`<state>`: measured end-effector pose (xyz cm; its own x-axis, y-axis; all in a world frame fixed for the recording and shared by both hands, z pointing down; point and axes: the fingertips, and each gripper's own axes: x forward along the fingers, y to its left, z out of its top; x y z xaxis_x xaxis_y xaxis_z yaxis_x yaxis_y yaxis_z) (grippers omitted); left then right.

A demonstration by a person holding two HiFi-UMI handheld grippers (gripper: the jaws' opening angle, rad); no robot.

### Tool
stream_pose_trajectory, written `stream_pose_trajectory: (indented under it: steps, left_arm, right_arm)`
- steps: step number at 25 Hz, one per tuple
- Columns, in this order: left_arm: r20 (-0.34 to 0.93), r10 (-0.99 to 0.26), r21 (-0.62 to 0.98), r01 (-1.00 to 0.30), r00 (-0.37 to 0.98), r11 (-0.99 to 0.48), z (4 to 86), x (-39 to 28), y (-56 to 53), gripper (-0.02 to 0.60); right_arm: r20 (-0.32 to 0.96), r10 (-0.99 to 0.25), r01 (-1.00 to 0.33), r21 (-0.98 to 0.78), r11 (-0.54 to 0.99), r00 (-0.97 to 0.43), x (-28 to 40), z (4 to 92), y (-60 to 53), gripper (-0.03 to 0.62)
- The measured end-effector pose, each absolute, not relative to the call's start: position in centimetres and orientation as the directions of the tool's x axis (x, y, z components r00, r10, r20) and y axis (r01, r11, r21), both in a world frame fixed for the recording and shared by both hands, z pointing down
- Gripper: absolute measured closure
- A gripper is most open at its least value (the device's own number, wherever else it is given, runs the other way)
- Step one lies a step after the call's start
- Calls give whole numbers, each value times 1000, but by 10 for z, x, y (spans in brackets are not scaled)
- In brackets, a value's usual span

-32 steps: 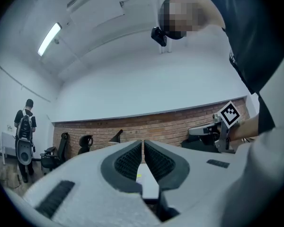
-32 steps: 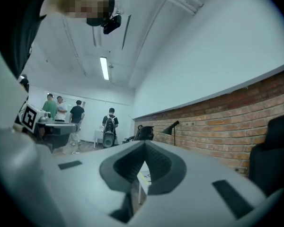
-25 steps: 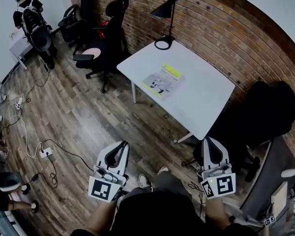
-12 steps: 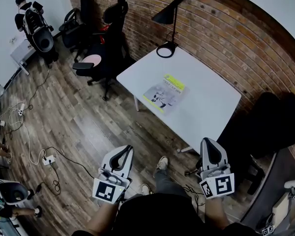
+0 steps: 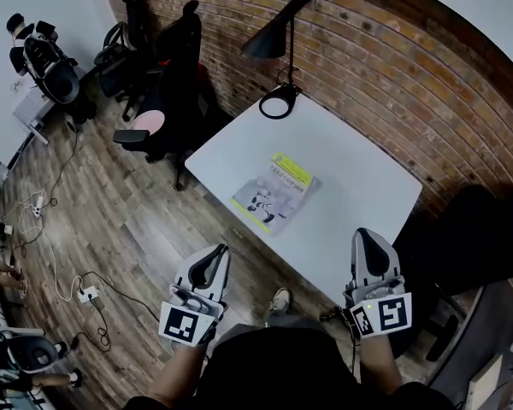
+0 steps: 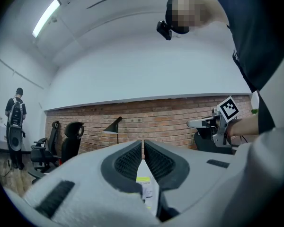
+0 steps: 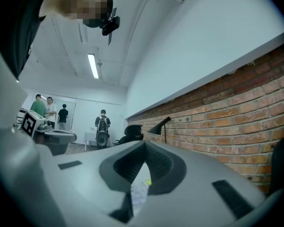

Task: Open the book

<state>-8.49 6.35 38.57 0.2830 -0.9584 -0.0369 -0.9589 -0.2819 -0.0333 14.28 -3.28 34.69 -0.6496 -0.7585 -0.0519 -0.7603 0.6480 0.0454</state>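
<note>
- The thin closed book, with a grey picture cover and a yellow-green band at its far end, lies flat on the white rectangular table. It is on the half of the table nearer to the person.
- The left gripper, a grey two-jaw tool with a square-marker cube, is held level over the brown wooden floor, short of the table edge and well apart from the book.
- In the left gripper view its ribbed jaws are together at the tips, and nothing is between them. The book shows far behind, through the small gap lower down.
- The right gripper, of the same kind, points level by the nearest corner of the table, also well apart from the book.
- In the right gripper view its jaws meet at the tips as well and hold nothing. The book is seen beyond them.
- A black lamp with a cone shade stands at the far corner of the table, beside the red brick wall.
- Black office chairs stand on the floor to the left of the table.
</note>
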Motion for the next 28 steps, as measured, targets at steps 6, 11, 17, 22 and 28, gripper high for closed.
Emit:
stream_pose_trajectory:
  steps: [6, 11, 17, 22, 28]
  left_arm:
    - [-8, -955, -55, -954, 296, -295, 386, -75, 27, 545]
    - [-6, -955, -70, -953, 297, -296, 383, -75, 12, 545]
    - [-13, -954, -82, -951, 301, -299, 383, -88, -2, 545]
    - [0, -941, -75, -938, 338, -337, 391, -99, -17, 545]
    - [21, -922, -73, -919, 387, -387, 395, -104, -31, 544]
  right_arm:
    - [-52, -767, -768, 1, 641, -640, 154, 352, -64, 583]
    - [-49, -762, -763, -5, 646, -645, 150, 351, -78, 583]
    - [-29, -752, -753, -2, 658, -658, 128, 354, -83, 583]
    - [-18, -780, -780, 10, 625, -625, 119, 348, -87, 583]
    - [0, -806, -806, 18, 592, -592, 115, 346, -91, 583]
